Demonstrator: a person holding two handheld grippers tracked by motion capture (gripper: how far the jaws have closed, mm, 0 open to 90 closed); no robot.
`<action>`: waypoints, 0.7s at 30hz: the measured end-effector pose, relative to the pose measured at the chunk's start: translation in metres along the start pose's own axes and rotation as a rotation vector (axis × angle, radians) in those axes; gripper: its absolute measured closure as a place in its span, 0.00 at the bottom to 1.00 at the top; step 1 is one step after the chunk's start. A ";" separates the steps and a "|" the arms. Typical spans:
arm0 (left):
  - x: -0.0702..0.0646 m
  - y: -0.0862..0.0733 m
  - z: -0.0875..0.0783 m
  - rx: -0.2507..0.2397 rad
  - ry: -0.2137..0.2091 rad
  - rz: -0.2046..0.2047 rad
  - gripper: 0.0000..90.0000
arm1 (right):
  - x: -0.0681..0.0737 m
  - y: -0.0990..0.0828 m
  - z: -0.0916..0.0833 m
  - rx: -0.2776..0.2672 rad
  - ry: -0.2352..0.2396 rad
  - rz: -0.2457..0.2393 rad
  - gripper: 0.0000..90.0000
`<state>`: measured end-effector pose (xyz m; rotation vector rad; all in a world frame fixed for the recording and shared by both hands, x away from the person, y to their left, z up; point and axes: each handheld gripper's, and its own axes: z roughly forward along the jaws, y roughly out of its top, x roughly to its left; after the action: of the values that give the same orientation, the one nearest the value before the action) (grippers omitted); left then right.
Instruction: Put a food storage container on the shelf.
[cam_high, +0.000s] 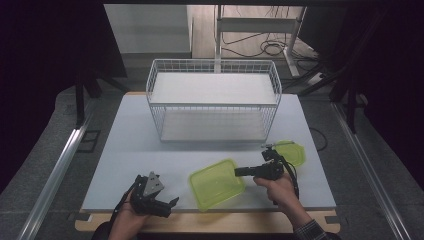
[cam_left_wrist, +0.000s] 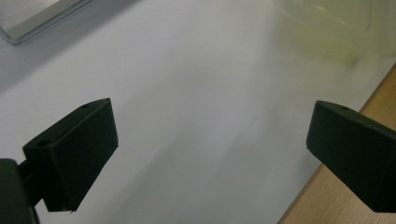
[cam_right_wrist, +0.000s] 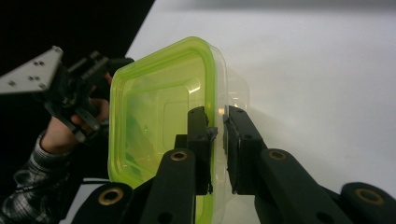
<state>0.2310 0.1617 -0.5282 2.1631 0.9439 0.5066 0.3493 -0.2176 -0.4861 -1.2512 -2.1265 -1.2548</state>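
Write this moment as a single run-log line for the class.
right gripper: shut on green-lidded container rim | left gripper: open, nothing between jaws | second green lid: flat on table | wire rack: behind

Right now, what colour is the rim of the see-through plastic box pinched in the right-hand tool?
Bright yellow-green rim on a clear box; the right gripper view shows it best.

green containers (cam_high: 217, 183): 1 | green lids (cam_high: 291, 151): 1 | wire racks (cam_high: 214, 98): 1
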 end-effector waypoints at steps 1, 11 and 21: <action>0.000 0.000 0.000 0.000 0.000 0.000 0.02 | 0.000 0.000 0.000 0.000 0.000 0.000 0.90; 0.001 0.000 -0.001 -0.001 0.004 -0.001 0.02 | 0.010 0.012 -0.014 -0.061 -0.002 -0.032 0.90; 0.001 0.000 0.000 0.000 0.005 0.001 0.02 | 0.022 0.032 -0.029 -0.096 -0.009 -0.063 0.90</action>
<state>0.2310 0.1625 -0.5280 2.1639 0.9456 0.5128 0.3614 -0.2242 -0.4393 -1.2398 -2.1504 -1.3949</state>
